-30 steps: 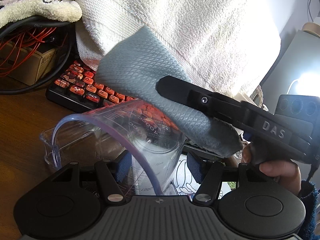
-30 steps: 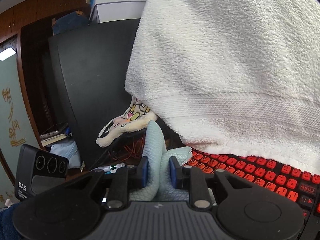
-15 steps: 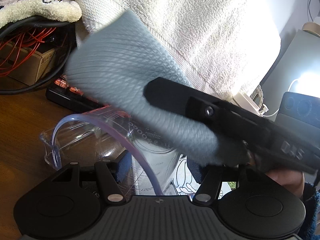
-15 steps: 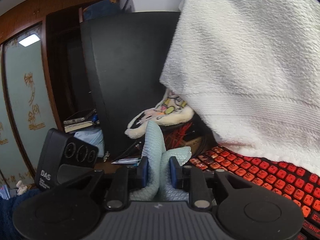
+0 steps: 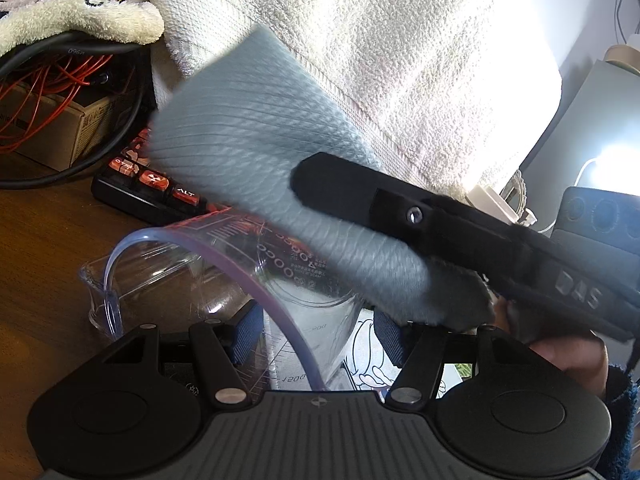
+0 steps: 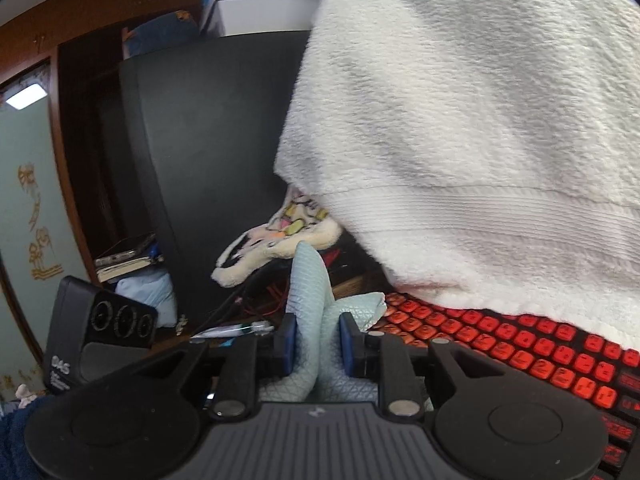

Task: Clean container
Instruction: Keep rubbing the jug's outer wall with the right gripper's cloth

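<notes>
Biggest thing in both views is the white terry towel draped over the back of the scene, its hem hanging down over a black keyboard with glowing red-orange keys. Under all of it is the brown wooden surface. Then comes the light blue textured cloth, which looks blurry in the left wrist view and spreads out above the mouth of the container. The container is a clear plastic measuring cup with printed scale marks and a pour spout, tipped over so its open rim faces the left camera. The left gripper has it: the jaws are closed on the cup, the blue pads on either side of the cup body, with the rim arcing between them. The right gripper comes in from the right side of the left view, and its jaws are pinched tight on a bunched fold of that blue cloth, which sticks up between the pads in the right wrist view. A hand shows below the right gripper's body. Off in the far left corner sits a cartoon-print plush cloth over a tangle of orange wires and a cardboard box.
</notes>
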The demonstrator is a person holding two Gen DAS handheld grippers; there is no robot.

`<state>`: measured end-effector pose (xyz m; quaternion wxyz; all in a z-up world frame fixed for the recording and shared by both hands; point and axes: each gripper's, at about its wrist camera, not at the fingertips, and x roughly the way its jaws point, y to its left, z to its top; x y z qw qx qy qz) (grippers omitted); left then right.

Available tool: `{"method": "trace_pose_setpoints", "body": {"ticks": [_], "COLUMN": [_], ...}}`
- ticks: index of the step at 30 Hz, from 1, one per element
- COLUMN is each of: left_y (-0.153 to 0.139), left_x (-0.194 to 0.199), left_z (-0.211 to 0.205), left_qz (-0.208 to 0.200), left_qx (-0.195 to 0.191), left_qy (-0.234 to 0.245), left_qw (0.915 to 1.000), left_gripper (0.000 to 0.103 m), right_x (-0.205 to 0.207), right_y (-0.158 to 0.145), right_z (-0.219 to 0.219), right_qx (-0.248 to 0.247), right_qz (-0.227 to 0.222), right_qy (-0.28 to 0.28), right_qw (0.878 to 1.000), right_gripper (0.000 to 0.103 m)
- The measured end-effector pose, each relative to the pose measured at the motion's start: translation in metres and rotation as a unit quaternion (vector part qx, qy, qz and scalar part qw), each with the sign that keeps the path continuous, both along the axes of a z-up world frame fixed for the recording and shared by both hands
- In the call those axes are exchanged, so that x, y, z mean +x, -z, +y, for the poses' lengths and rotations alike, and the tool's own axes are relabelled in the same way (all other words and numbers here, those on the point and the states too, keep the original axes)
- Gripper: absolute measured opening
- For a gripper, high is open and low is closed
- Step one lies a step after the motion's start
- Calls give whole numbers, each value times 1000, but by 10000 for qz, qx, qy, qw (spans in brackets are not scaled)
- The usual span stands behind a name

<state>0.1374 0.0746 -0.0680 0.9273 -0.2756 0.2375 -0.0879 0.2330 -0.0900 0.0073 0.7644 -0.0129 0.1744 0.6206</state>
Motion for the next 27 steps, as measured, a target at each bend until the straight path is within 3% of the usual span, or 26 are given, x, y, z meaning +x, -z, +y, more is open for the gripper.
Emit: {"method": "trace_pose_setpoints", "body": {"ticks": [8, 18, 22, 27], "left_y": [0, -1, -1, -1], "left_x": [1, 2, 3, 2], "left_z": [0, 1, 1, 1], "left_qz": [2, 2, 2, 2], "left_qx": [3, 0, -1, -1], "left_qy": [2, 2, 1, 0], "left_qw": [10000, 10000, 10000, 10000], "left_gripper": [61, 61, 61, 61], "right_x": [-14, 12, 13, 0], "right_y": [0, 1, 2, 1], "right_z": [8, -9, -8, 0], "right_qx": [-2, 80, 105, 48], "right_qz": [-140, 116, 178, 51], "right_qy": [-346, 358, 401, 29], "right_qw": [9993, 9993, 9990, 10000], "right_gripper": [21, 21, 21, 21]}}
